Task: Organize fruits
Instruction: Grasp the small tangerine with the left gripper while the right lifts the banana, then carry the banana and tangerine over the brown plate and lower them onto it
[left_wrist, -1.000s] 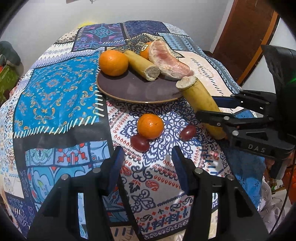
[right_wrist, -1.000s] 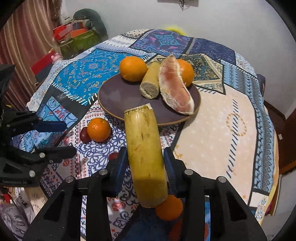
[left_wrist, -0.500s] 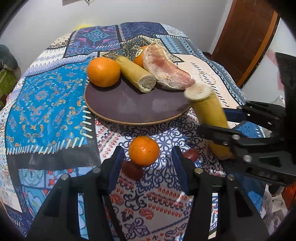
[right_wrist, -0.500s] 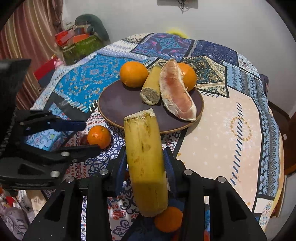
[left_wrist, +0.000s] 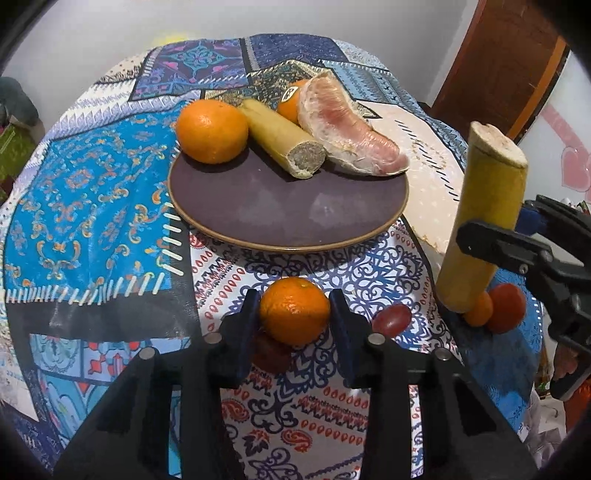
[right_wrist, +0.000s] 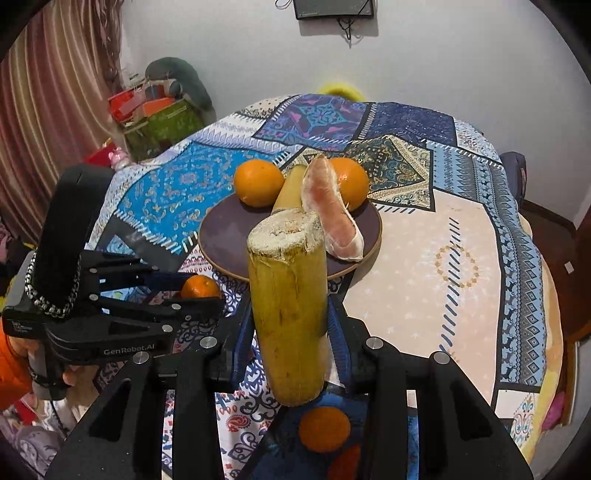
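A: So, where do the two claws stand?

B: Left claw (left_wrist: 294, 317) is spread around the small orange (left_wrist: 294, 316) on the surface, fingers either side, not yet pinching. Right claw (right_wrist: 290, 328) is pinching the cut banana piece (right_wrist: 288, 306), lifted with its cut end up.

A: And the plate (left_wrist: 288, 210)?

B: Ahead of both claws, bare at its near half.

A: How to do it well?

B: Close the left gently across the orange's widest part; it's round and may roll. Mind the grape (left_wrist: 391, 318) just right of that claw. Lay the banana flat beyond the right claw, beside the pomelo wedge (right_wrist: 334, 218).
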